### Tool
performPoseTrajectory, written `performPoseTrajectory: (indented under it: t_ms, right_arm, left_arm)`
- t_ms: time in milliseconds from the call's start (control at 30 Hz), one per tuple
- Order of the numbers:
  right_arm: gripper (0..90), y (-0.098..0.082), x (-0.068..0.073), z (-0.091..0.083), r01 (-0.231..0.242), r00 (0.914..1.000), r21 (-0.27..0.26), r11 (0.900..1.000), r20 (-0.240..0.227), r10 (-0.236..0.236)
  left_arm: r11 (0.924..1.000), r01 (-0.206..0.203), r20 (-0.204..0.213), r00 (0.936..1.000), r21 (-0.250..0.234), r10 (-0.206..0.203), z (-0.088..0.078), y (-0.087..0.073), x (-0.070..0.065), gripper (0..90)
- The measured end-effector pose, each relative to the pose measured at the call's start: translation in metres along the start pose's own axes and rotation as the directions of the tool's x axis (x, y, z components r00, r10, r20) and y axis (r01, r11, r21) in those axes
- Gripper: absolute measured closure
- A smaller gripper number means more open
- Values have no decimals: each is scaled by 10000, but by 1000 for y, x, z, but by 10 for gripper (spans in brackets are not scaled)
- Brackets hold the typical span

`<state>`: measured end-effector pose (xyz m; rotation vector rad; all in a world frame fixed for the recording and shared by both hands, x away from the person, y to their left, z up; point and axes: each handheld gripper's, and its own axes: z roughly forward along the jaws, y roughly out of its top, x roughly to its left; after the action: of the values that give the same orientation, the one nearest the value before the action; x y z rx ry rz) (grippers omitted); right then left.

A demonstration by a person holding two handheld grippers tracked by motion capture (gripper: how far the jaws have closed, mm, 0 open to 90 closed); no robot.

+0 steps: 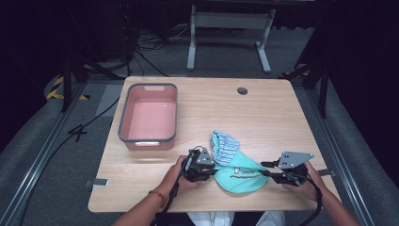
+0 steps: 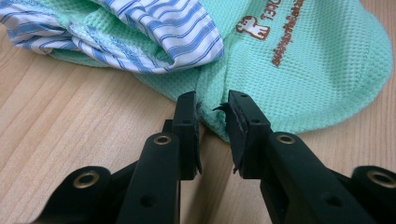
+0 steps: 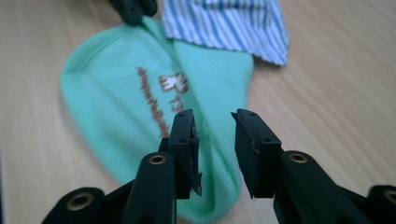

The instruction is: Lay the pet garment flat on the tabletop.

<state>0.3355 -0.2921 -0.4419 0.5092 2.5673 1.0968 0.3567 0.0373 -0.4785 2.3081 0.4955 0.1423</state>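
A mint-green knitted cloth (image 1: pixel 241 175) with brown print and a blue-and-white striped part (image 1: pixel 225 141) lies flat near the table's front edge. My left gripper (image 1: pixel 214 165) is at its left edge. In the left gripper view its jaws (image 2: pixel 212 105) stand narrow and are shut on a pinched fold of the green cloth (image 2: pixel 317 56), beside the striped part (image 2: pixel 177 28). My right gripper (image 1: pixel 263 169) is at the cloth's right edge. In the right gripper view it (image 3: pixel 214 116) stands open over the green cloth (image 3: pixel 112 93), pads apart from the fabric.
A pink tub (image 1: pixel 123 117) with a grey rim stands at the table's left. A round cable hole (image 1: pixel 242 90) sits at the back. The other gripper's black tip (image 3: pixel 135 9) shows on the cloth's far edge. Table legs stand on the floor beyond.
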Motion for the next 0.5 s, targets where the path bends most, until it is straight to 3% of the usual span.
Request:
performPoseTrajectory:
  t_ms: [133, 300, 500]
  right_arm:
    - [644, 17, 4, 12, 20, 9997, -230, 9997, 238, -14]
    - [589, 49, 16, 45, 531, 9986, -74, 9986, 13, -531]
    - [587, 64, 20, 72, 667, 9978, 119, 9977, -40, -666]
  left_arm:
    - [10000, -91, 17, 10000, 12, 91, 0, 0, 1, 739]
    - [10000, -67, 30, 10000, 3, 67, 0, 0, 1, 737]
    - [10000, -37, 0, 10000, -70, 37, 0, -1, 1, 738]
